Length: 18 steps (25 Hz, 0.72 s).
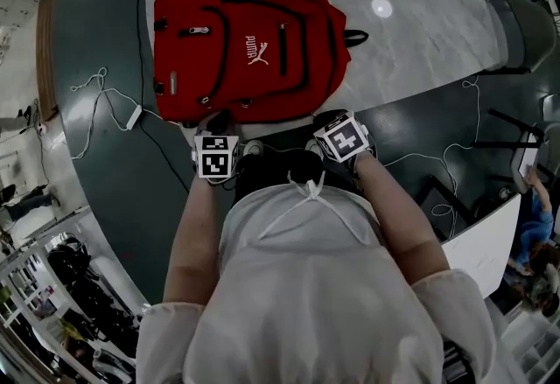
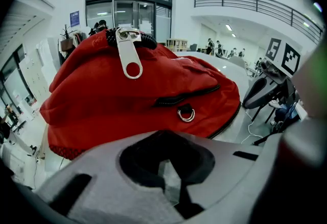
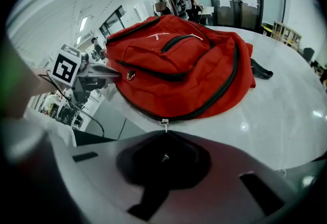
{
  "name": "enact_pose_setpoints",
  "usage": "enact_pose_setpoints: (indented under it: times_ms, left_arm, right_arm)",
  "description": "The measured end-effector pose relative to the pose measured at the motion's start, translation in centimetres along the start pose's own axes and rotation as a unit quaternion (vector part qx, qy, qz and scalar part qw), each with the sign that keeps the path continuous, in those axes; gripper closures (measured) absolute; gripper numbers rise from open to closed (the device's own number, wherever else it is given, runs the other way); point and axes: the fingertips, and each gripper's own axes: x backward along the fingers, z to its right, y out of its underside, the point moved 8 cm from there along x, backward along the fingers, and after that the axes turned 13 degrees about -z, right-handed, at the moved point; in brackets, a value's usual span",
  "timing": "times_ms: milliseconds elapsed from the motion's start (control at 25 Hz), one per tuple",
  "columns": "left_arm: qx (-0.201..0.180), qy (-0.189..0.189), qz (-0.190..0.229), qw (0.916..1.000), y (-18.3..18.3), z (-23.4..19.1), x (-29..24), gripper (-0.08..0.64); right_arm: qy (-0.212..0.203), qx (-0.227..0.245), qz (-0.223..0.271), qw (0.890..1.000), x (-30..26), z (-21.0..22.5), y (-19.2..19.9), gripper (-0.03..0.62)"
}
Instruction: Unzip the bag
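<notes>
Fingers of the left gripper (image 2: 163,135) are drawn together, their tips up against the near, lower edge of the bag (image 1: 249,45); whether they catch any cloth I cannot tell. From that gripper's view the bag looms close, with a silver pull (image 2: 129,54) hanging at its crest and a D-ring (image 2: 186,114) lower on the front.

The bag lies flat on the desk (image 1: 420,50), front up, handles pointing away from the person and base toward them. Its left side runs along the desk's left rim and its base sits right at the near rim, so little bare top is left on those two sides. To the right and beyond it the marble is wide and bare. Cables (image 1: 105,98) trail on the floor (image 1: 114,172) left of the desk.

The right gripper (image 3: 163,135) has its fingers closed on the small zip pull (image 3: 163,124) at the bag's base, and the black zip line curves up and away round the bag's right side.

Both grippers sit at the near rim, close together, marker cubes (image 1: 215,155) facing up. The person's left forearm (image 1: 194,225) and right forearm (image 1: 398,216) reach forward from the body, roughly parallel, with the right gripper turned a little inward.
</notes>
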Motion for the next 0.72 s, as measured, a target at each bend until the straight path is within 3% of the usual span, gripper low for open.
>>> enact_pose_setpoints:
  times_ms: [280, 720]
  left_arm:
    - [0.035, -0.012, 0.002, 0.9993, 0.0, 0.1, -0.1, 0.534]
    - [0.065, -0.023, 0.0, 0.9976, 0.0, 0.3, -0.2, 0.532]
  right_arm:
    - [-0.012, 0.012, -0.009, 1.0, 0.5, 2.1, 0.3, 0.565]
    - [0.014, 0.057, -0.024, 0.998, 1.5, 5.0, -0.3, 0.565]
